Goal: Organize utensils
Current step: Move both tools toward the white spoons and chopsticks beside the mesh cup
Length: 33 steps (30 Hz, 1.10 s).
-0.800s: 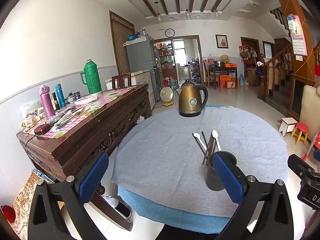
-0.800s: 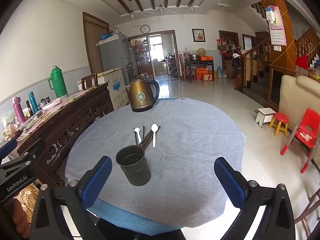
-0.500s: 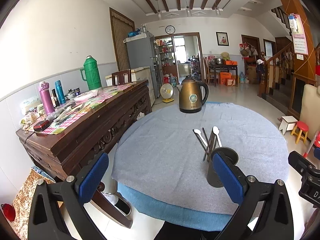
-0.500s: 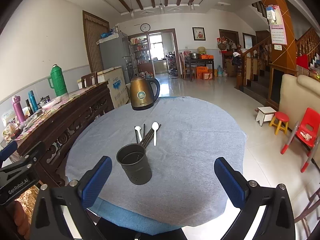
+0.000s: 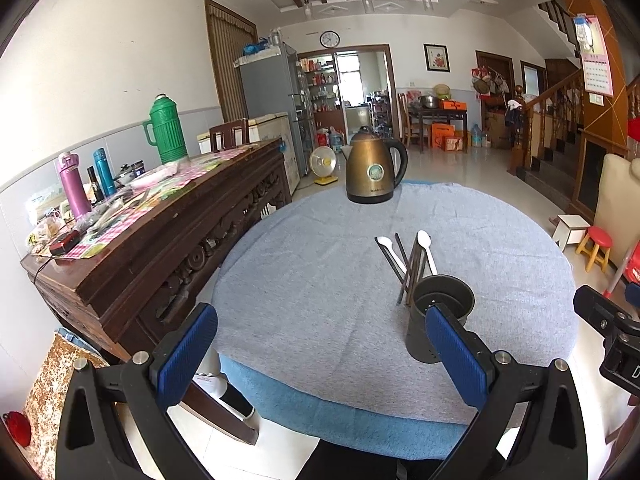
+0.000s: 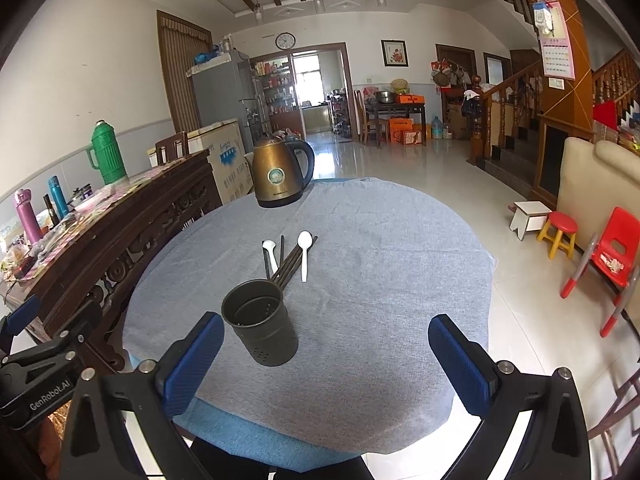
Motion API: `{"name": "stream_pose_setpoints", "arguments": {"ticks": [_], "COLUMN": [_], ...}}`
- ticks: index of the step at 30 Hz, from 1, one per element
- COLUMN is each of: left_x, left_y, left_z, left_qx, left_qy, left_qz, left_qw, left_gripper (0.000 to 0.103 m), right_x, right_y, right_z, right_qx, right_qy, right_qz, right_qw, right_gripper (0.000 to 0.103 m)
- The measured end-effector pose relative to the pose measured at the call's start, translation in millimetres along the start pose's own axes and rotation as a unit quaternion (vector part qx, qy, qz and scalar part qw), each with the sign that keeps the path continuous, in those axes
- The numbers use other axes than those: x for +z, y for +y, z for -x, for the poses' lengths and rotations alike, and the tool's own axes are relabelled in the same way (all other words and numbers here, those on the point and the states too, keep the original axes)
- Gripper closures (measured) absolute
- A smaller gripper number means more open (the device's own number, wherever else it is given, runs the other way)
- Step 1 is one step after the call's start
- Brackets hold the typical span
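A dark perforated utensil holder (image 6: 261, 326) stands empty on the grey-clothed round table (image 6: 380, 264); it also shows in the left wrist view (image 5: 438, 314). Behind it lie two white spoons (image 6: 305, 254) (image 6: 270, 255) and dark chopsticks (image 6: 294, 262), flat on the cloth; the left wrist view shows the spoons (image 5: 426, 249) and chopsticks (image 5: 412, 270) too. My left gripper (image 5: 320, 354) is open and empty near the table's front edge, left of the holder. My right gripper (image 6: 326, 362) is open and empty, just in front of the holder.
A bronze electric kettle (image 6: 280, 174) stands at the table's far side. A carved wooden sideboard (image 5: 160, 224) with flasks and clutter runs along the left. Small stools and a red child's chair (image 6: 608, 256) stand on the floor at right.
Both grippers have edged slightly forward toward the table; the holder sits a little closer in both views. Nothing was grasped.
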<state>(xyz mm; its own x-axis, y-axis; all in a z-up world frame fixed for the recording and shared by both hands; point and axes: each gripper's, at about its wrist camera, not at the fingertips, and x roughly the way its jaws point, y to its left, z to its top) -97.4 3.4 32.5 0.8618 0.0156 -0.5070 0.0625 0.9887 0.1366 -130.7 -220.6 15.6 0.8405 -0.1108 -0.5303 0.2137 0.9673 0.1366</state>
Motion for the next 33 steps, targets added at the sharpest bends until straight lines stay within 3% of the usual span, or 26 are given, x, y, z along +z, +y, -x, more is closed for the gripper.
{"name": "stream_pose_setpoints", "arguments": {"ticks": [15,33], "left_x": [-3.9,-15.8], "left_y": [-29.5,-40.5], "left_z": [-51.9,-102.5], "left_qx": [-0.022,-0.029], "left_qy": [0.053,0.107], "left_qz": [-0.031,-0.035], "left_qw": [0.9979,0.9932], "left_gripper": [0.0,0.0], "right_x": [-4.4,-14.2], "right_y": [-15.6,-17.4], "right_z": [-55.5,-117.8], "right_qx": [0.005,-0.003], "right_qy": [0.05,0.101], "right_qz": [-0.047,-0.046], "right_qw": [0.998,0.994], "right_gripper": [0.0,0.0]}}
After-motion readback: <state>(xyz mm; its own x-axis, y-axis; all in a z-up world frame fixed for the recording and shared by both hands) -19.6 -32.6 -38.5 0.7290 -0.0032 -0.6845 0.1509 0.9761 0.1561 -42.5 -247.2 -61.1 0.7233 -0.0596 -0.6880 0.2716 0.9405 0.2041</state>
